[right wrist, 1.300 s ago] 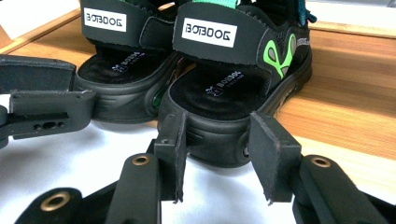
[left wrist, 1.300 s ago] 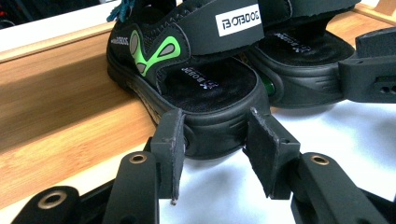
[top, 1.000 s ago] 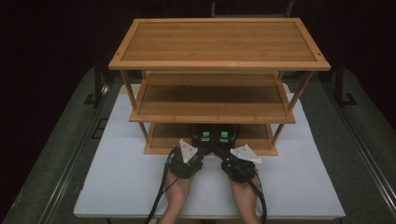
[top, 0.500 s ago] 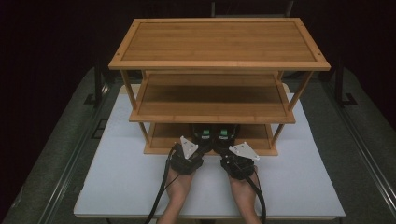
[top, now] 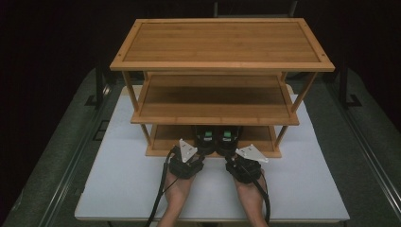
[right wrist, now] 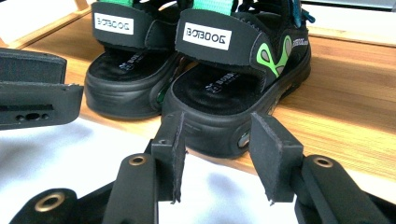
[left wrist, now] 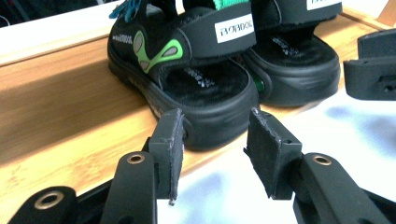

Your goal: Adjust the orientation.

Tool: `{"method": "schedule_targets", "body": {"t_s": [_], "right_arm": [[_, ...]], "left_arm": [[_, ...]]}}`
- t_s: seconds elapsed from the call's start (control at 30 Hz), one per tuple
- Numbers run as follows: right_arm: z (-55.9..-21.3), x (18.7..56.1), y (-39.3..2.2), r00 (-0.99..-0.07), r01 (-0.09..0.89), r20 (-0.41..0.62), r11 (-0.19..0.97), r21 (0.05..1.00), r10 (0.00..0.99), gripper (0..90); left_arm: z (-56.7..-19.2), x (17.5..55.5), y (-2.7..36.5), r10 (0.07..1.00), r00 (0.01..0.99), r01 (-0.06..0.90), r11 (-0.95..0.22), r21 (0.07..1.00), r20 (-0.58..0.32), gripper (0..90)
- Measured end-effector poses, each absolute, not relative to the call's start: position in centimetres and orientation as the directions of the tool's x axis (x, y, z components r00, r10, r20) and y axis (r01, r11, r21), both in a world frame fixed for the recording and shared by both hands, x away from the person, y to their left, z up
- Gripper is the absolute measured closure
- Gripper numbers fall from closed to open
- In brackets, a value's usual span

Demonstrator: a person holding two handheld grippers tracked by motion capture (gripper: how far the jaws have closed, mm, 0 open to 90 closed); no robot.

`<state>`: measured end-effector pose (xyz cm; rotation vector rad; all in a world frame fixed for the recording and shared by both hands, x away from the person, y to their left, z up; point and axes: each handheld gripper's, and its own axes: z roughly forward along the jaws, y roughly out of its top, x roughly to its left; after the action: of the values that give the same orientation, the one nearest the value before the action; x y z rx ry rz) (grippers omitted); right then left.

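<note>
Both claws (top: 215, 144) slightly back from sandal heels (left wrist: 210, 116), shelf edge (top: 161, 152) alongside.

On my screen both forearms were bare, with no sleeves. The left gripper (top: 204, 142) and the right gripper (top: 226, 142) were black, each topped by a pale grey three-cornered plate, each trailing a black cable back along the arm. Up close, their jaws were matte black bars with brass-ringed rivet holes, and flat dark pads (left wrist: 169, 140) frayed at the edges.
</note>
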<state>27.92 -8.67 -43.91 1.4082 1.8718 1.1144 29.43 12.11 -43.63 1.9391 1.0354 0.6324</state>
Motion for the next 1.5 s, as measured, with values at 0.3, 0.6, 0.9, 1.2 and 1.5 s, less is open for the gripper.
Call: {"method": "schedule_targets", "body": {"t_s": [0.3, 0.6, 0.9, 1.2, 1.5], "right_arm": [[-43.6, 26.9, -9.0, -0.358, 0.513, 0.062, 0.141, 0.847, 0.932, 54.0], [-43.5, 26.4, -10.0, -0.389, 0.536, 0.114, 0.124, 0.835, 0.914, 52.6], [-43.4, 26.0, -10.9, -0.413, 0.543, 0.125, 0.134, 0.829, 0.902, 51.6], [-43.5, 25.5, -12.2, -0.416, 0.552, 0.130, 0.136, 0.823, 0.900, 50.7], [-43.8, 25.2, -13.7, -0.401, 0.566, 0.149, 0.116, 0.817, 0.904, 49.5]], "left_arm": [[-43.6, 28.4, 12.9, 0.827, 0.563, 0.442, -0.316, 0.840, 0.015, 53.6], [-43.5, 27.6, 13.4, 0.805, 0.593, 0.458, -0.316, 0.831, -0.020, 50.4], [-43.2, 27.3, 14.1, 0.792, 0.608, 0.467, -0.300, 0.832, -0.055, 49.3], [-43.2, 27.0, 14.8, 0.783, 0.618, 0.486, -0.310, 0.817, -0.070, 47.1], [-43.0, 27.0, 15.5, 0.783, 0.618, 0.487, -0.302, 0.820, -0.079, 44.8]]}}
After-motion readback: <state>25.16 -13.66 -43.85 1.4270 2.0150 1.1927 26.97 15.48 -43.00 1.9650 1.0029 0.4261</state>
